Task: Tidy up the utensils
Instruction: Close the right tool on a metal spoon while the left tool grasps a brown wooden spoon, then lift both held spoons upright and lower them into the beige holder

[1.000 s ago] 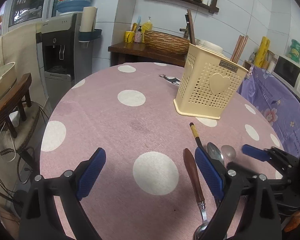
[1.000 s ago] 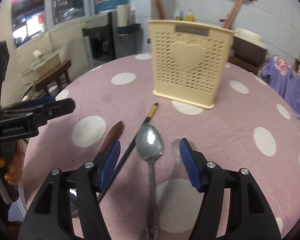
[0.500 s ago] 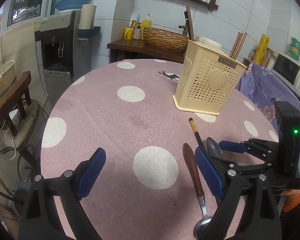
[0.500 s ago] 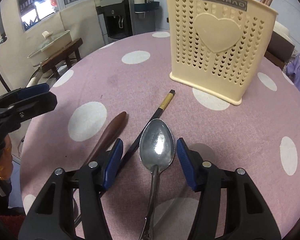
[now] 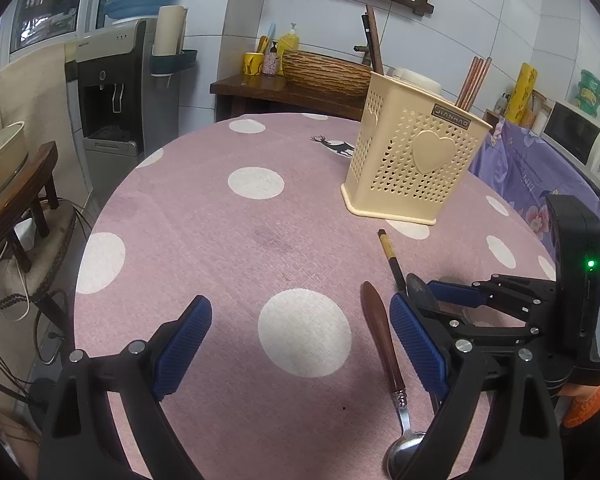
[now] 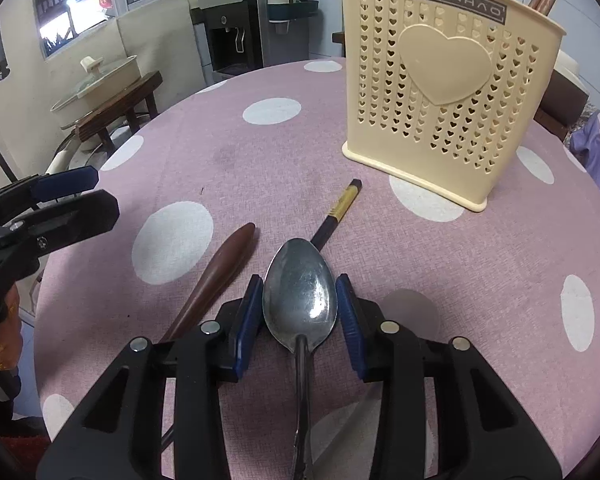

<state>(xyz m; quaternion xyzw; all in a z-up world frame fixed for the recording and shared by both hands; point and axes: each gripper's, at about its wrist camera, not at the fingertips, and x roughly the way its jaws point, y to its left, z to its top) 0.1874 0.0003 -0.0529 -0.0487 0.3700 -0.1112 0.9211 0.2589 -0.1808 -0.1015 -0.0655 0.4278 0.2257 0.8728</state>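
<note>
A: Entry, left side first. What is the left gripper doing?

B: Jaws spread wide, nothing between them. It hangs over the pink polka-dot tablecloth, above a white dot. In the right wrist view it shows at the far left edge.

A: Next item rightward?

B: A spoon with a brown wooden handle, flat on the cloth, bowl toward the camera in the left wrist view. Just beside it, a black chopstick with a gold band, tip aimed toward the holder.

A: And the steel spoon?

B: The steel spoon lies flat, bowl forward, handle running back under the right gripper. Its bowl sits between the two blue pads.

A: Gripped?

B: Jaws are closing. The pads flank the bowl closely on both sides; I cannot tell whether they press on it yet.

A: Holder?

B: The cream perforated utensil holder stands upright on the cloth beyond the utensils, well apart from the spoon, heart emblem facing the cameras. Reddish chopsticks stick up from its far right corner.
</note>
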